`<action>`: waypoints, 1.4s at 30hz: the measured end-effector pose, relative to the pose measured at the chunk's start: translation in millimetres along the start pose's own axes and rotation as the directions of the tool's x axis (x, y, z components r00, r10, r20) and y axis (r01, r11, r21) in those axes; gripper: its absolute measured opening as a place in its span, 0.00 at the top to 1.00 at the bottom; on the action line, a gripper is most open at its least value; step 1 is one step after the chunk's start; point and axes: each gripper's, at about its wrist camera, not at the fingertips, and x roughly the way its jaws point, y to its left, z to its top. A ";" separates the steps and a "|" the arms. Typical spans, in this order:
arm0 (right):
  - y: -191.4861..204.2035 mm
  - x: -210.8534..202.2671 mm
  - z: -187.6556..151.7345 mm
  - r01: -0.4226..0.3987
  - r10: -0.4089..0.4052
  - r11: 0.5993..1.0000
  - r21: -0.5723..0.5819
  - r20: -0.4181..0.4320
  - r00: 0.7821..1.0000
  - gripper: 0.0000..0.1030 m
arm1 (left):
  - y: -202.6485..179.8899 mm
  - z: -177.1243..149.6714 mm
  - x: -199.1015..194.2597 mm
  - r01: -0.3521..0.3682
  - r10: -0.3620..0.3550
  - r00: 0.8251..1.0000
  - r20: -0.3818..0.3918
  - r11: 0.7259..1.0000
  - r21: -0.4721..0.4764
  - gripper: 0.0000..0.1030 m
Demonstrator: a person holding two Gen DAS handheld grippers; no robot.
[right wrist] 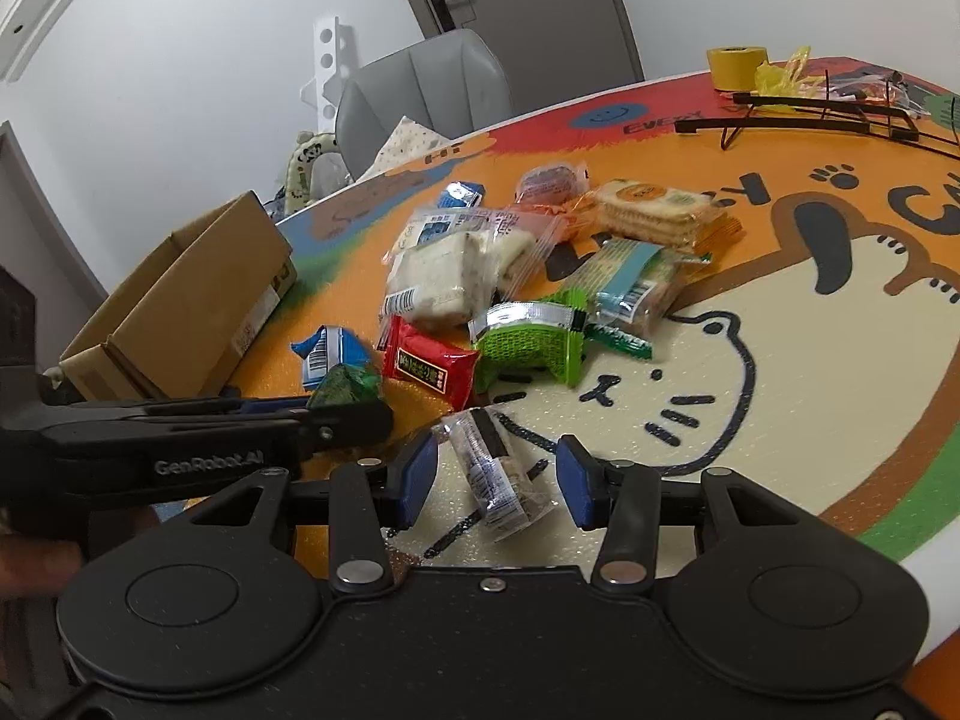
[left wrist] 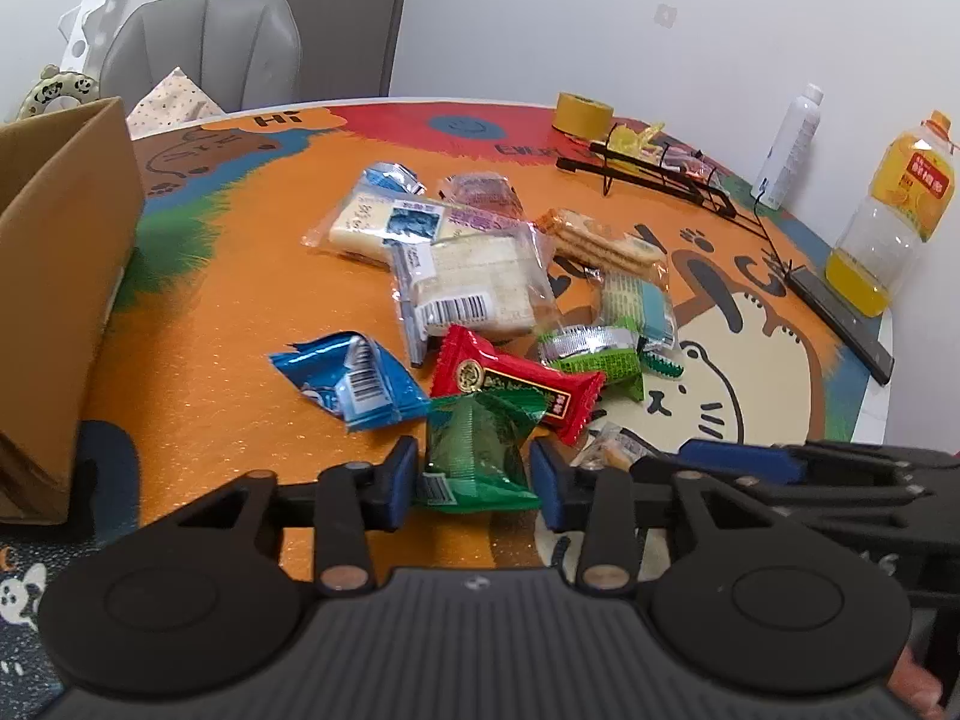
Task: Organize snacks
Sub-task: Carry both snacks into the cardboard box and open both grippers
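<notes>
Snacks lie in a loose heap on the cartoon-cat table mat [left wrist: 240, 360], beside an open cardboard box [left wrist: 66, 276] at the mat's left edge. The left gripper [left wrist: 474, 474] has its blue pads on either side of a dark green foil packet [left wrist: 480, 450]; the left pad touches the wrapper, while at the right pad contact is hard to judge, so whether it is clenched on the packet I cannot tell. Just behind that packet sit a red wrapped snack [left wrist: 516, 381] and a blue foil packet [left wrist: 354, 381], with clear-wrapped white cakes [left wrist: 474, 282] further back. The right gripper [right wrist: 498, 483] stands released, its pads apart with gaps around a small clear-wrapped snack [right wrist: 498, 474] that lies on the cat's cream face. A bright green packet [right wrist: 528, 342] and a pack of crackers [right wrist: 654, 216] lie beyond it. At the far side stand a yellow tape roll [left wrist: 582, 114], a black wire rack [left wrist: 660, 174], a white bottle [left wrist: 789, 144] and an oil bottle [left wrist: 894, 210].
</notes>
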 end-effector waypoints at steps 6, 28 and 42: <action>11.0 4.9 -2.1 0.004 -0.004 0.999 -0.034 -0.024 1.000 0.84 | 5.9 -1.1 -13.1 -0.005 0.005 1.000 0.015 1.000 -0.005 0.68; 53.0 -12.3 32.9 -0.043 0.046 0.998 -0.036 0.065 0.997 0.85 | 27.3 18.1 -78.9 -0.018 0.023 0.985 0.172 0.999 -0.027 0.68; 106.6 -1.7 61.6 -0.133 0.137 0.990 -0.053 0.083 0.987 0.85 | 71.0 32.4 -122.1 -0.098 0.117 0.956 0.267 0.992 -0.084 0.68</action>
